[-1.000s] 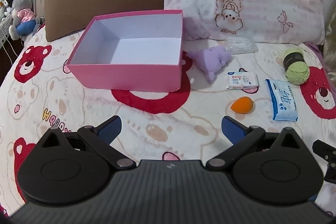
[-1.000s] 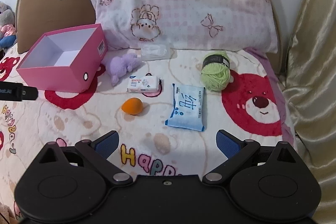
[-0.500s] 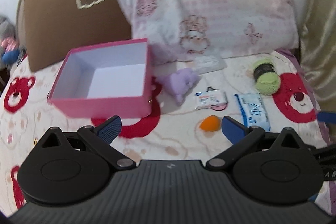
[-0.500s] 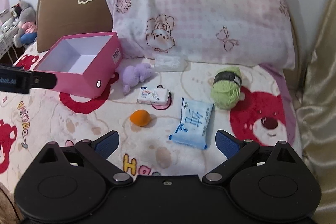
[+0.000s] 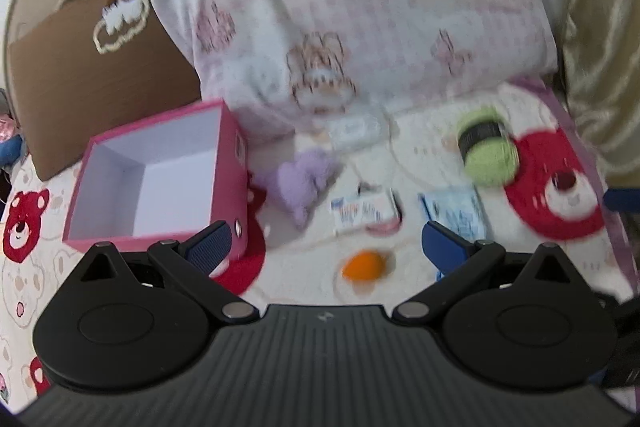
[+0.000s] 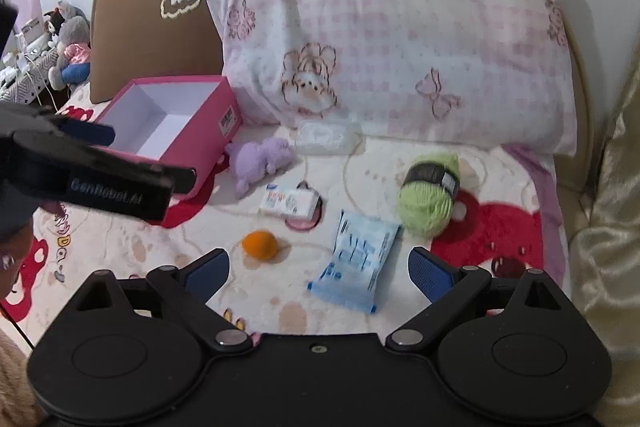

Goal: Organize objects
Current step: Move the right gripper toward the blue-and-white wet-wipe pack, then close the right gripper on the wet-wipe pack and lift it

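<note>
Both grippers hover over the bed, jaws spread wide, nothing between the fingers. Left gripper (image 5: pixel 326 245) sits above the orange sponge (image 5: pixel 363 265), its left finger in front of the box corner (left view is motion-blurred). Right gripper (image 6: pixel 319 270) is above the blue pack (image 6: pixel 355 260), with the sponge (image 6: pixel 260 245) just off its left finger. The left gripper's side (image 6: pixel 96 171) cuts across the right view at left, overlapping the box.

Pink box (image 6: pixel 208 125) is open, white inside, nothing seen in it, at the left of the blanket (image 6: pixel 120 247) near the brown pillow (image 6: pixel 156 39). Purple plush (image 6: pixel 260 159) lies just right of the box. White pack (image 6: pixel 290 202) lies between the plush and the blue pack, apart from both. Clear packet (image 6: pixel 326 138) sits at the foot of the pink pillow (image 6: pixel 392 39). Green yarn (image 6: pixel 430 197) with a black band lies right of the blue pack, close to it (contact unclear). Stuffed toys (image 6: pixel 70 47) sit far left off the bed; a gold curtain (image 6: pixel 612 187) hangs at the right.
</note>
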Demonstrator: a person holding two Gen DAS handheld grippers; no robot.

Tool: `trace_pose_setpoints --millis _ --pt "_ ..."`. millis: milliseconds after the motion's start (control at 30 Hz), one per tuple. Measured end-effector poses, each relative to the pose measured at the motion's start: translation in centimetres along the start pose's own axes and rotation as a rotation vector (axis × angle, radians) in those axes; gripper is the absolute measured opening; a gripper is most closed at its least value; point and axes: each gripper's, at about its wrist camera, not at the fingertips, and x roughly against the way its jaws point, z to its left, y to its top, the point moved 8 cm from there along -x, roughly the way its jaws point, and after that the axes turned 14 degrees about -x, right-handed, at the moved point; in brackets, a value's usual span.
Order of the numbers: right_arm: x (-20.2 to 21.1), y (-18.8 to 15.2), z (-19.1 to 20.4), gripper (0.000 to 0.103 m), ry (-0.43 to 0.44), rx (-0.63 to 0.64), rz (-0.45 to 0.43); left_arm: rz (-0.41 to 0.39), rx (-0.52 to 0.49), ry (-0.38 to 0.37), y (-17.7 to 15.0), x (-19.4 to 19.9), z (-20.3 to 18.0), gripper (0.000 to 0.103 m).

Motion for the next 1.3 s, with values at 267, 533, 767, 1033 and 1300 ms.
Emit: trace_pose_setpoints --millis 267,533,767,1033,1300 --pt "-3.1 -0.9 -2.8 0.098 0.09 -0.04 -0.088 -0.035 0.037 -0.004 1.8 -2.2 -1.3 0.103" --pt "-6.8 -4.2 -3.0 0.097 0.105 -0.043 -0.054 -0.033 0.029 -0.14 0.7 -6.6 -5.7 0.102" --pt "-9.7 -5.7 -3.8 0.097 0.088 -0.037 -0.089 0.032 0.064 -0.263 -1.0 -11.0 -8.3 0.097" --pt "-12.9 -5.7 -3.4 0.096 0.025 0.062 -0.024 -0.012 0.014 -0.303 -2.4 -13.4 -10.0 0.07" --pt "-14.9 -6.0 -5.5 0.094 0.031 -0.034 -0.028 -0.024 0.057 -0.389 -3.7 -15.2 -10.5 0.067"
